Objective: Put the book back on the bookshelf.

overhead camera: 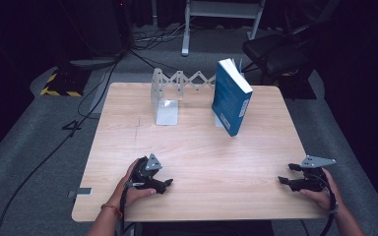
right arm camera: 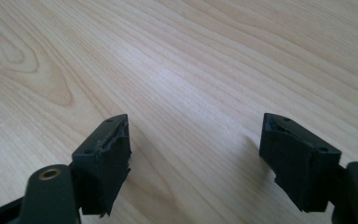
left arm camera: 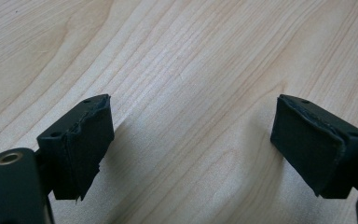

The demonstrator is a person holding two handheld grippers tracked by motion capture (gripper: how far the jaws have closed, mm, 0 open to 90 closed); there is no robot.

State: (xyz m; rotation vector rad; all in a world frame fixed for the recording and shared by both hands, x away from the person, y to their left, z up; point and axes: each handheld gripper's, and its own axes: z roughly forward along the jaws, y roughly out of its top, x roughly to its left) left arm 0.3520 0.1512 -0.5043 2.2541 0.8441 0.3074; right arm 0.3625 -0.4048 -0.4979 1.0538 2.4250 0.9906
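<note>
A blue book (overhead camera: pixel 231 98) stands tilted on the far part of the wooden table (overhead camera: pixel 202 147), leaning by the right end of a white folding book rack (overhead camera: pixel 166 93). My left gripper (overhead camera: pixel 166 185) rests near the table's front left, held in a hand, well short of the book. Its jaws stand open over bare wood in the left gripper view (left arm camera: pixel 193 105). My right gripper (overhead camera: pixel 285 173) sits low by the table's front right edge, pointing left. In the right gripper view (right arm camera: pixel 196 119) its jaws are open with nothing between them.
Beyond the table on the grey floor are a dark chair (overhead camera: pixel 275 49), a white desk frame (overhead camera: pixel 221 19), loose cables (overhead camera: pixel 93 98) and a yellow-and-black striped block (overhead camera: pixel 59 83). The table's right edge lies close to my right gripper.
</note>
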